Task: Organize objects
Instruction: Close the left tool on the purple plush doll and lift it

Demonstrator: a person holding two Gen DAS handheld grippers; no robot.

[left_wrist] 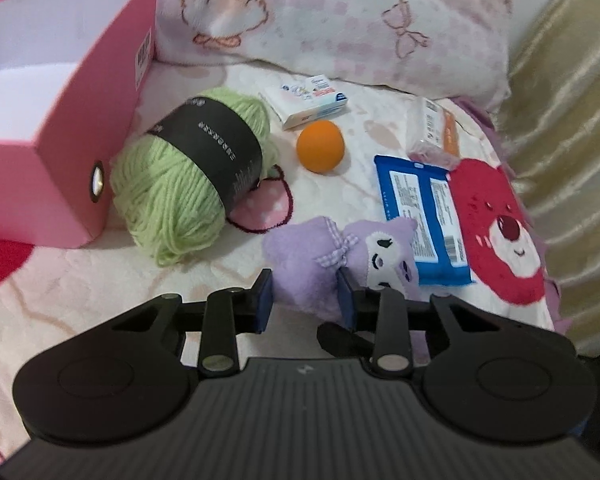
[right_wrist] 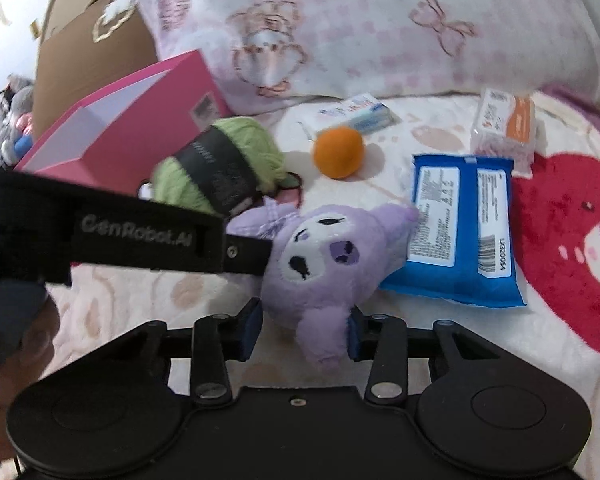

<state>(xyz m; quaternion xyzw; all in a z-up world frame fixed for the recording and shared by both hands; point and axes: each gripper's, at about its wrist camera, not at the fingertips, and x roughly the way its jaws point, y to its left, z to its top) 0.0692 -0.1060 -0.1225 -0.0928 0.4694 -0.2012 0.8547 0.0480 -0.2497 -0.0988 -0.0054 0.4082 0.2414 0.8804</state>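
Two grippers set on purple plush toy (right_wrist: 320, 264) lying on blanket (left_wrist: 100, 280) beside blue wipes pack (right_wrist: 460, 232). Left gripper (left_wrist: 306, 300) narrowed, plush corner pinched between pads. Right gripper (right_wrist: 304, 328) partly closed around lower limb; contact on left pad uncertain. Firm squeeze advised before transfer to pink box (left_wrist: 60, 140).

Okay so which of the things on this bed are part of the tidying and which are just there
Job: pink box, green yarn, orange ball, purple plush, blue wipes pack, small white carton, tissue packet.
Just there: pillow, blanket, cardboard box.
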